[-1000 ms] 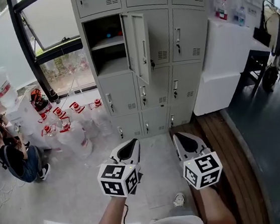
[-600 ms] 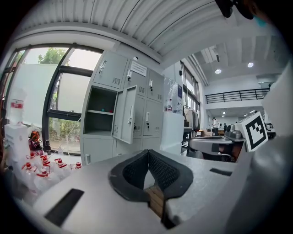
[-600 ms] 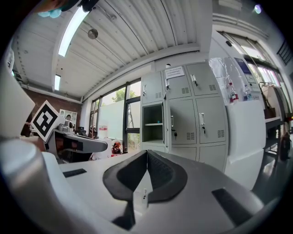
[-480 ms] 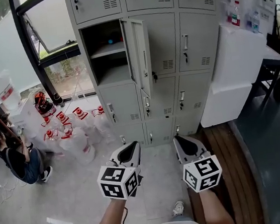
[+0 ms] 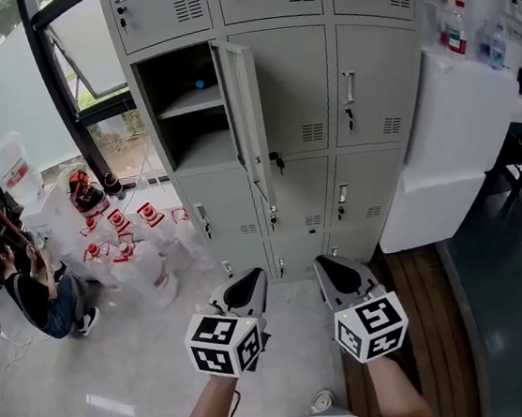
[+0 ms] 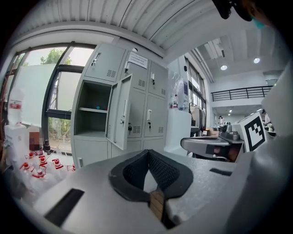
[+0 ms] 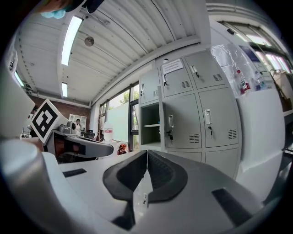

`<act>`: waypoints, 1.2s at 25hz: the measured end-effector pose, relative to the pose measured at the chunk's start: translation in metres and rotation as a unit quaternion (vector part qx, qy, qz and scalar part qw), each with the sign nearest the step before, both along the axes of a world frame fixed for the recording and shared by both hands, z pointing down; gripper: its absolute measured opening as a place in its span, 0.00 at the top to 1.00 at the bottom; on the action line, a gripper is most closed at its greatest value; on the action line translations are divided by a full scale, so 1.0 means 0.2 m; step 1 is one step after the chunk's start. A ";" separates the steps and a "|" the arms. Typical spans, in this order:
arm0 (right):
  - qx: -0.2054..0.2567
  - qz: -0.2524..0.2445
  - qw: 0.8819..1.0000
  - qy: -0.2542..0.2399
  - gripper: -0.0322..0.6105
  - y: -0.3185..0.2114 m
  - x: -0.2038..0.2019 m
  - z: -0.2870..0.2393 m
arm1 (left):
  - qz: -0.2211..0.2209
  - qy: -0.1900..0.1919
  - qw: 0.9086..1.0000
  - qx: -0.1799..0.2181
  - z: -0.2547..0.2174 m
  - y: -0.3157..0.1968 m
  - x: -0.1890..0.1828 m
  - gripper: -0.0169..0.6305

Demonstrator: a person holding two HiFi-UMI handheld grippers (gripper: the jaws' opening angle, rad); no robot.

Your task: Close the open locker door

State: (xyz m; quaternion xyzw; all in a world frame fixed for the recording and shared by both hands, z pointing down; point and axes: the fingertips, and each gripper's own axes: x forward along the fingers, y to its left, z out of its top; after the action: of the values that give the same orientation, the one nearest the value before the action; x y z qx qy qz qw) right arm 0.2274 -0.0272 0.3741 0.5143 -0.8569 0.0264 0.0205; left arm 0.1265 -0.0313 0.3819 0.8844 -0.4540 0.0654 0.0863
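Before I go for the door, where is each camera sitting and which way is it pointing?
Head view: on the person's head, forward and steeply down at the lockers and open locker door; forearms, left gripper, right gripper show.
Left gripper view: on the left gripper, along its shut jaws toward the lockers; right gripper's cube at right.
Right gripper view: on the right gripper, along its shut jaws toward the lockers; left gripper's cube at left.
Shared: all see the open compartment.

One door (image 5: 241,111) stands open. Two grippers: the left gripper (image 5: 250,284), the right gripper (image 5: 331,271). Two bottles (image 5: 457,28) (image 5: 497,44), one person (image 5: 36,296).
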 end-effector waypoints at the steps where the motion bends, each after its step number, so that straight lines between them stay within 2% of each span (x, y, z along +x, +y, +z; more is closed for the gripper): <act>1: 0.000 -0.004 1.000 -0.001 0.94 -0.02 0.02 0.00 | -0.003 0.000 1.000 0.000 0.00 -0.02 0.03 0.96; 6: 0.002 -0.029 1.000 -0.007 0.94 -0.13 0.12 -0.02 | -0.022 -0.007 1.000 0.002 -0.01 -0.11 0.12 0.96; 10: 0.011 -0.054 0.998 -0.011 0.94 -0.20 0.14 -0.05 | -0.046 -0.012 0.999 0.006 -0.03 -0.15 0.13 0.96; 21: 0.049 -0.117 0.992 -0.012 0.94 -0.44 0.05 -0.20 | -0.086 -0.007 0.996 0.007 -0.01 -0.29 0.07 0.96; 30: 0.071 -0.132 0.989 -0.002 0.92 -0.73 -0.08 -0.29 | -0.089 0.004 0.996 0.014 0.00 -0.55 -0.03 0.96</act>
State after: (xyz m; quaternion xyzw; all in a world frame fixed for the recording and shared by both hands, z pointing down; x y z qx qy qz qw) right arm 0.2120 -0.1728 0.3156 0.3968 -0.9171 -0.0359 -0.0146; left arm 0.1196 -0.1421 0.3809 0.8418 -0.5316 0.0473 0.0809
